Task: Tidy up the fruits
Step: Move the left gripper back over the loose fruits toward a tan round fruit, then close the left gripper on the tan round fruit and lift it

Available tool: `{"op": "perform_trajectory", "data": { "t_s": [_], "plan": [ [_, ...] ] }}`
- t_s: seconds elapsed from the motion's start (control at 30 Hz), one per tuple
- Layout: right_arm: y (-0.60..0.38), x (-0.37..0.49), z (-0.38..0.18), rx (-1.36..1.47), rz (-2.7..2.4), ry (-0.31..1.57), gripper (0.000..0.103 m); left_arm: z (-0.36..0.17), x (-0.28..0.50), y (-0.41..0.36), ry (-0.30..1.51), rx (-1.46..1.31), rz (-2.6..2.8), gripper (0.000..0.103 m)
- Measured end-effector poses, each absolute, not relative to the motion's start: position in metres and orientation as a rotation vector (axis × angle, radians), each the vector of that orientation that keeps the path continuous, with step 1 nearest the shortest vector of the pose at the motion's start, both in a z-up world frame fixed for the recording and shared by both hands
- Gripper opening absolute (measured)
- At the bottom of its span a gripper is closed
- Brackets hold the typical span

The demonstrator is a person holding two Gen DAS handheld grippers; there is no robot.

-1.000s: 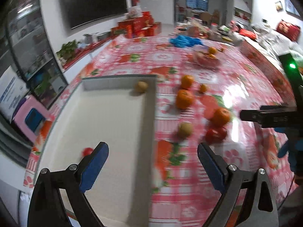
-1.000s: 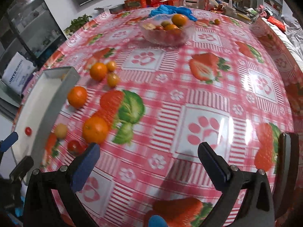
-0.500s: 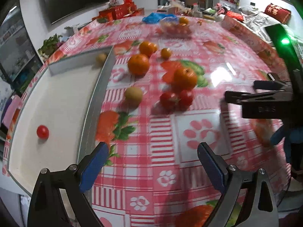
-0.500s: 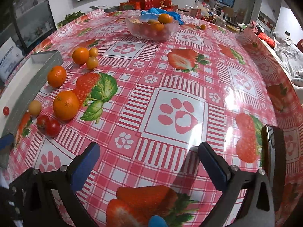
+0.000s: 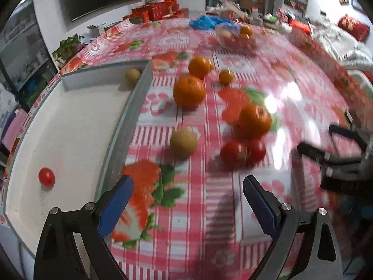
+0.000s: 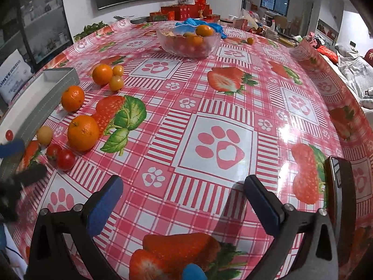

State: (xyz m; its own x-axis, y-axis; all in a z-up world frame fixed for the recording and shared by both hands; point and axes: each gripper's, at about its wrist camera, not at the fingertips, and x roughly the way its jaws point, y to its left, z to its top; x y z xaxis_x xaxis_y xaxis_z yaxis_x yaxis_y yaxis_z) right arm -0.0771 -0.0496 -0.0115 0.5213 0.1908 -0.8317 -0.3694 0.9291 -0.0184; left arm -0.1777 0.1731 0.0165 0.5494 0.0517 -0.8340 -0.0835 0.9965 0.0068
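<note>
white bag [image 6: 12,79], blurred blue lettering

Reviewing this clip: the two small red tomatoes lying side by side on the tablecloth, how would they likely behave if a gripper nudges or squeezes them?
The red tomatoes look round and glossy, so a nudge would probably send them rolling across the smooth, shiny tablecloth. They touch each other, so pushing one likely shifts both. Thin-skinned fruit like this probably bruises under a hard squeeze.

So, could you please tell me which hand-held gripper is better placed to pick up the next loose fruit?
Left. The left hand-held gripper is open, facing the tomatoes beside the tray. The right hand-held gripper faces bare tablecloth, the fruit off to its side.
</note>
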Motion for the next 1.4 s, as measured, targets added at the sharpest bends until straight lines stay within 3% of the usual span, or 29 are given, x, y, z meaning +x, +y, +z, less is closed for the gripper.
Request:
{"op": "perform_trajectory", "data": {
  "t_s": [0.33,0.37,0.43,0.5,1.1,1.4],
  "plan": [
    [-0.050,-0.077,-0.011,-0.200,0.339,0.967,0.103,0.029,-0.153,0.185,0.963,-0.166,0.102,0.095],
    [-0.050,-0.077,-0.012,-0.200,0.339,0.967,0.103,0.028,-0.151,0.186,0.963,-0.184,0.101,0.093],
    [-0.050,-0.077,-0.011,-0.200,0.339,0.967,0.103,0.026,-0.146,0.187,0.983,-0.218,0.099,0.079],
    [-0.050,-0.077,-0.012,-0.200,0.339,0.966,0.103,0.021,-0.141,0.185,1.004,-0.239,0.114,0.075],
    [-0.050,-0.077,-0.012,-0.199,0.339,0.966,0.103,0.009,-0.134,0.166,0.992,-0.130,0.130,0.075],
    [-0.050,-0.078,-0.012,-0.199,0.339,0.966,0.103,0.011,-0.139,0.180,0.988,-0.137,0.129,0.045]
  ]
}}
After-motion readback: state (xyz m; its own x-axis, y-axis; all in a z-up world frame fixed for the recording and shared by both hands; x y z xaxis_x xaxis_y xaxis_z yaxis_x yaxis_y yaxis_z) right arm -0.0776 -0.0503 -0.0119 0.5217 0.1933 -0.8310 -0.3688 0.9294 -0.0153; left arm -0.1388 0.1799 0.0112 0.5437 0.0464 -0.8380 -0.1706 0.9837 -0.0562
